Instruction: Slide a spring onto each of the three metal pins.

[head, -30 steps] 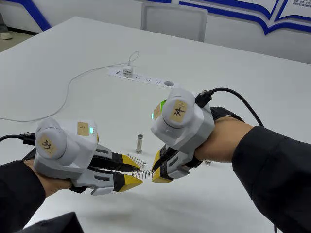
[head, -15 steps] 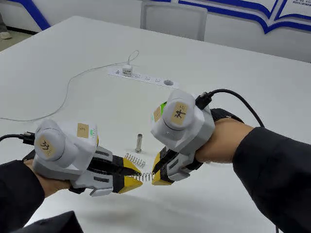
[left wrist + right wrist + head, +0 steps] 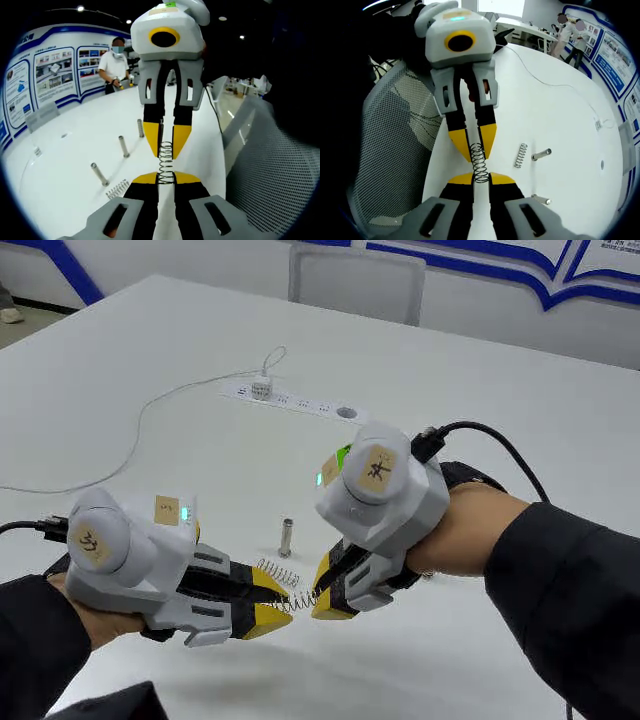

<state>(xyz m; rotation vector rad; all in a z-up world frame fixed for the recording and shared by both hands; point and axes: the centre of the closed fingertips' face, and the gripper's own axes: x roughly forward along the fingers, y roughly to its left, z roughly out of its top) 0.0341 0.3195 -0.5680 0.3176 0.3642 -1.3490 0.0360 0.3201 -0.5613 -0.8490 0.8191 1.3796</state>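
White table (image 3: 480, 390), blue-striped wall behind, chair (image 3: 357, 280) at the far edge. Head view, left to right: cable (image 3: 150, 410) comes in from the left to a power strip (image 3: 290, 398) mid-table. Down front, left claw (image 3: 268, 600) points right, jaws pinched together on one end of the spring (image 3: 298, 600). Spring spans the short gap tip to tip, roughly level. Right claw (image 3: 324, 592) points left and down, jaws pinched on the other end. Both claws are clamped on that one spring, one end each. Just behind the gap a loose spring (image 3: 278, 571) lies flat on the table. One pin (image 3: 287, 537) stands upright just beyond it, apart from it.

Left gripper view: three pins (image 3: 123, 146) in a row on the table left of the claws, all upright, all bare. Loose spring lies beside the nearest one; touching or not, can't tell. Held spring runs straight from the left claw's tips up between the right claw's yellow tips.

Right gripper view: held spring runs from the right claw's tips into the left claw's. Loose spring sits just beside one pin, with a second pin nearer the camera. Can't tell whether the held spring clears the table.
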